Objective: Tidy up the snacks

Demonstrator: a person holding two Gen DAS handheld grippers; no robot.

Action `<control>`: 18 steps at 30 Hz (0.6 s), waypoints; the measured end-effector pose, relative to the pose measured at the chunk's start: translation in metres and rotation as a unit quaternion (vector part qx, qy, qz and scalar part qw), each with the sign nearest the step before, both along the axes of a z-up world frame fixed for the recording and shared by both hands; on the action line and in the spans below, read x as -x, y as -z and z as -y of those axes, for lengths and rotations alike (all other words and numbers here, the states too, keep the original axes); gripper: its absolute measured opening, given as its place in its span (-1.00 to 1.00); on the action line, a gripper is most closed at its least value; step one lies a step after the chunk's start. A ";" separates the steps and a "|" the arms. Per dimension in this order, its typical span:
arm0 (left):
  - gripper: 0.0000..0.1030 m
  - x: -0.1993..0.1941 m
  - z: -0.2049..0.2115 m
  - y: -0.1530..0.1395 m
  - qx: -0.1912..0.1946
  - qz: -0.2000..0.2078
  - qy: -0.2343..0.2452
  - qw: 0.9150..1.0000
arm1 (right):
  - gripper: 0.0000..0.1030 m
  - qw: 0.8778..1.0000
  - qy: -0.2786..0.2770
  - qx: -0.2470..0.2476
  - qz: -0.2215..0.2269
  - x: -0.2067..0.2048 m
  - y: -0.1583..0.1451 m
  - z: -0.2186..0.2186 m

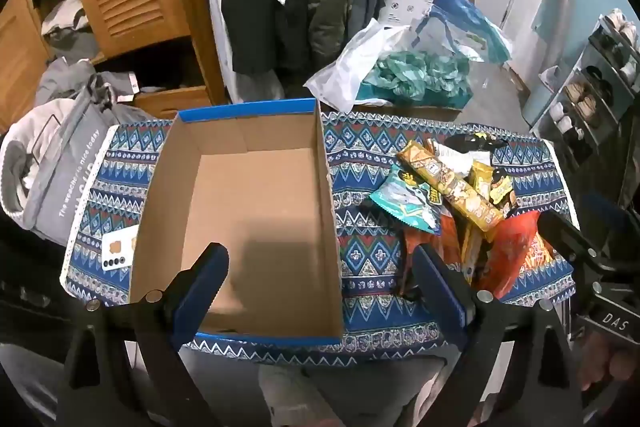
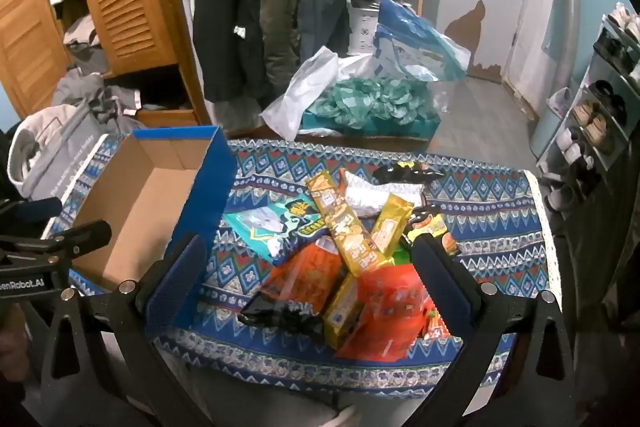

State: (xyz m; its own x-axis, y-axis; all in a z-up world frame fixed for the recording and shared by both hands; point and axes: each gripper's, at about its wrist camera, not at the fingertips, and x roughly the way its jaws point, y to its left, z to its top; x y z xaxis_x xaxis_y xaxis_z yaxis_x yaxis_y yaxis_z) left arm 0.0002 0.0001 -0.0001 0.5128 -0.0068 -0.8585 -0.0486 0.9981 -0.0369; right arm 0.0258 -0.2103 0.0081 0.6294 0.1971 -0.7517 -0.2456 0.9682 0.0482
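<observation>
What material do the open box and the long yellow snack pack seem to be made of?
Open box: apparently corrugated cardboard, matte brown inside with fold creases, blue printed outside. Long yellow snack pack: probably thin plastic or foil film, glossy, with shiny highlights and wrinkles.

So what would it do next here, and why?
Probably lower the right gripper, jaws wide, onto the long yellow packet topping the snack pile: it lies uncovered, and the cardboard box beside the pile is empty.
</observation>
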 end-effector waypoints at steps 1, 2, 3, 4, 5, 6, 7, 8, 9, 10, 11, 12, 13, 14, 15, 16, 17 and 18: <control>0.83 0.000 0.000 0.000 0.001 0.002 0.000 1.000 | 0.96 1.000 0.000 0.000 -0.001 0.000 0.000 0.000; 0.83 0.000 0.000 0.000 -0.001 0.003 0.001 1.000 | 0.96 1.000 0.000 0.000 0.000 0.000 0.000 0.000; 0.83 0.000 0.000 0.000 -0.002 0.004 0.002 1.000 | 0.96 1.000 0.000 0.000 0.001 0.001 -0.001 0.000; 0.83 0.000 -0.001 0.000 -0.002 0.003 0.003 1.000 | 0.96 1.000 0.000 0.000 -0.002 0.000 -0.001 0.000; 0.83 -0.001 -0.001 0.001 -0.001 0.002 0.004 1.000 | 0.96 1.000 0.001 0.001 -0.003 0.000 -0.001 0.000; 0.83 -0.001 -0.003 0.001 0.000 0.001 0.005 1.000 | 0.96 1.000 0.001 0.001 -0.002 0.000 -0.001 0.000; 0.83 -0.002 -0.004 0.002 0.001 0.001 0.005 1.000 | 0.96 1.000 0.001 0.001 -0.002 0.000 -0.001 0.000; 0.83 -0.002 -0.005 0.002 0.003 0.000 0.006 1.000 | 0.96 1.000 0.001 0.001 -0.002 0.000 -0.001 0.001; 0.82 0.002 -0.001 0.002 0.003 0.001 0.007 1.000 | 0.96 1.000 0.001 0.001 -0.002 0.000 -0.001 0.001; 0.82 0.001 0.000 0.002 0.002 0.000 0.008 1.000 | 0.96 1.000 0.001 0.002 -0.002 0.000 -0.002 0.001; 0.82 0.001 -0.001 0.002 0.002 0.001 0.009 1.000 | 0.96 1.000 0.001 0.001 -0.002 0.000 -0.002 0.001; 0.83 0.001 -0.001 0.002 0.000 0.003 0.009 1.000 | 0.96 1.000 0.001 0.001 -0.003 0.001 -0.002 0.001; 0.83 0.002 -0.002 0.002 -0.001 0.005 0.009 1.000 | 0.96 1.000 0.001 0.001 -0.002 0.000 -0.002 0.001; 0.83 0.002 -0.002 0.002 -0.001 0.006 0.009 1.000 | 0.96 1.000 0.001 0.002 -0.002 0.000 -0.002 0.001; 0.82 0.001 0.000 0.000 -0.003 0.007 0.008 1.000 | 0.96 1.000 0.002 0.002 -0.002 0.000 -0.002 0.001; 0.82 0.001 0.004 -0.001 -0.003 0.007 0.009 1.000 | 0.96 1.000 0.001 0.002 -0.002 0.000 -0.002 0.001; 0.82 0.001 0.004 -0.001 -0.002 0.007 0.009 1.000 | 0.96 1.000 0.001 0.001 -0.002 0.000 -0.002 0.001; 0.82 0.001 0.004 -0.001 -0.002 0.006 0.009 1.000 | 0.96 1.000 0.001 0.001 -0.002 0.000 -0.002 0.001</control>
